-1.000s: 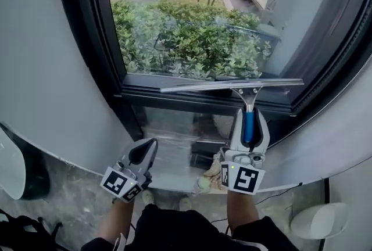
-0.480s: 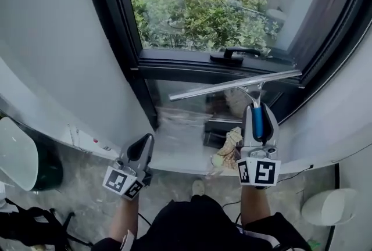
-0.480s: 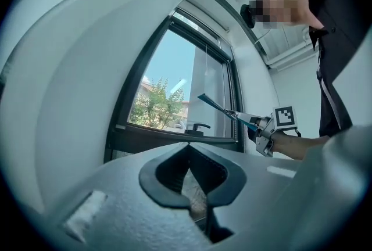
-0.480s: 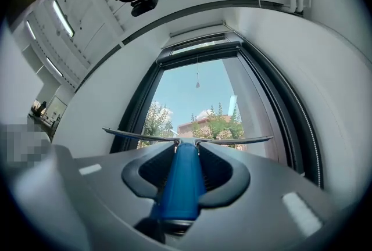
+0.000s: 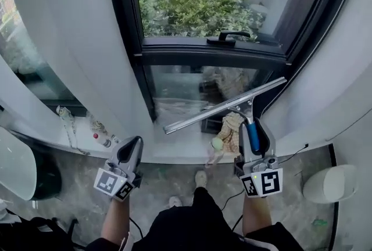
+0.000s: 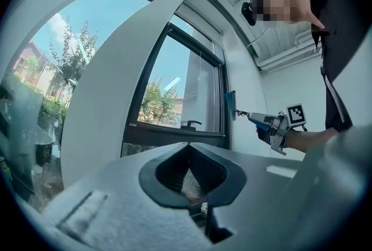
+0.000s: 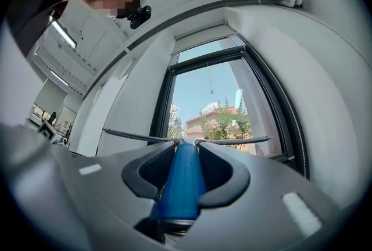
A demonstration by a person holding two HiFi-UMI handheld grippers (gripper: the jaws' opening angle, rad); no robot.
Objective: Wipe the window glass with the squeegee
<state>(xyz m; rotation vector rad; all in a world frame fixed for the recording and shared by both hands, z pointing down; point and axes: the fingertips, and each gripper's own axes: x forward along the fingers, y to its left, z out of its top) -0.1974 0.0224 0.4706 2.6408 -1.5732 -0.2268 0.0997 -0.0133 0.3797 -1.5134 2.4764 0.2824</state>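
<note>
The squeegee has a long metal blade (image 5: 224, 105) and a blue handle (image 5: 253, 135). My right gripper (image 5: 251, 123) is shut on that handle. The blade lies slanted, its left end lower, in front of the lower window glass (image 5: 186, 88); whether it touches the glass I cannot tell. The upper glass (image 5: 197, 3) shows green bushes outside. In the right gripper view the handle (image 7: 181, 183) sits between the jaws, with the blade (image 7: 232, 142) across the window. My left gripper (image 5: 131, 144) hangs low at the left, shut and empty. The left gripper view shows the squeegee (image 6: 232, 106) far off.
A black window handle (image 5: 229, 38) sits on the middle frame bar. A yellowish cloth (image 5: 228, 135) and a small bottle (image 5: 102, 139) lie on the low sill. White stools (image 5: 13, 167) (image 5: 325, 183) stand at either side on the floor. A white pillar (image 5: 75, 40) borders the window's left.
The squeegee has come down from the foot of the upper pane to the lower pane, and its left end has dropped. The left gripper stayed low.
</note>
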